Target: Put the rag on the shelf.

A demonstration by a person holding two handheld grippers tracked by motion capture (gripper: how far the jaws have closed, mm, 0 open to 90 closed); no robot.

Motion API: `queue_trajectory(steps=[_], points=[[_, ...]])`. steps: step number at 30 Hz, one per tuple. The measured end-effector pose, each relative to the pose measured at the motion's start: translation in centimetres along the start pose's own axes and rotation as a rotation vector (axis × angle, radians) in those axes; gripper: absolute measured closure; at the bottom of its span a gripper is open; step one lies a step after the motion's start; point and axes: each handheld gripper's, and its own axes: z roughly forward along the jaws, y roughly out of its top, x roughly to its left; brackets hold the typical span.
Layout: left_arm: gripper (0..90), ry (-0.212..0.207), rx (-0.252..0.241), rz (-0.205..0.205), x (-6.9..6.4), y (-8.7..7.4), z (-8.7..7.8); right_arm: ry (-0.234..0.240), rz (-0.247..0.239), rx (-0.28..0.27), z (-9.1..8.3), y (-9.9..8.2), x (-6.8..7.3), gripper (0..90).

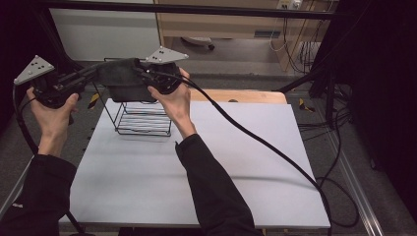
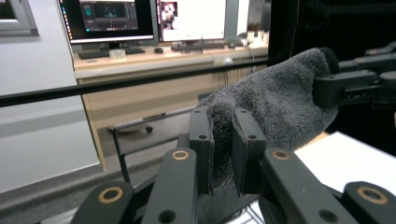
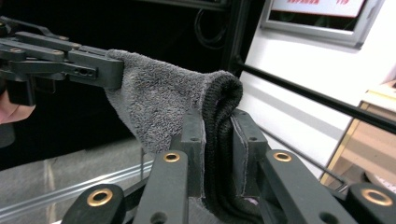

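**Operator:** Towel (image 1: pixel 120 81) first: it hangs in the air above the wire rack (image 1: pixel 143 118), stretched between my two grippers, its long axis running side to side across the rack's back edge.

**Observer:** What does each gripper have?

**Operator:** Left gripper (image 2: pixel 223 140): jaws nearly closed, pinching a fold of the grey towel (image 2: pixel 280 100) between the pads. Right gripper (image 3: pixel 217 140): the same, jaws clamped on the towel's (image 3: pixel 159 102) thick rolled hem. In the high view the left gripper (image 1: pixel 91 73) sits out past the rack's left side and the right gripper (image 1: pixel 147 73) almost straight over the rack's far right corner.

**Observer:** So which hand is nearer the rack?

**Operator:** The right one, I judge. The cloth sags a little between the grips and its lower edge comes close to the rack's top wires; I cannot tell whether it touches them.

**Observer:** And the coming move?

**Operator:** My guess is that I lower it so it drapes over the rack. What matters is that the towel's length already lies along the rack's width, but its middle sits left of the rack's centre, so the left hand would have to travel toward the rack.
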Motion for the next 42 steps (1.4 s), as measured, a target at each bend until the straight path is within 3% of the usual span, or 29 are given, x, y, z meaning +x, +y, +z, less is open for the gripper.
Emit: queue_trajectory(steps=[6, 24, 27, 32, 42], points=[[78.4, -0.006, 0.049, 0.012, -0.3, -0.5, -0.4, 0.017, -0.020, 0.061, -0.3, -0.1, 0.4, 75.7], [77.4, 0.006, 0.141, 0.054, -1.0, -1.1, -1.1, 0.026, -0.028, 0.128, -1.5, 0.5, 1.5, 59.4], [77.4, 0.006, 0.151, 0.061, -1.0, -1.3, -1.2, 0.034, -0.034, 0.149, -1.8, 0.6, 1.9, 61.2], [77.0, 0.004, 0.170, 0.073, -1.2, -1.7, -1.1, 0.043, -0.009, 0.223, -2.0, 0.4, 2.1, 72.4], [72.9, 0.004, 0.214, 0.086, -1.4, -2.7, -0.9, 0.058, 0.039, 0.268, -2.0, -1.0, 2.5, 69.6]])
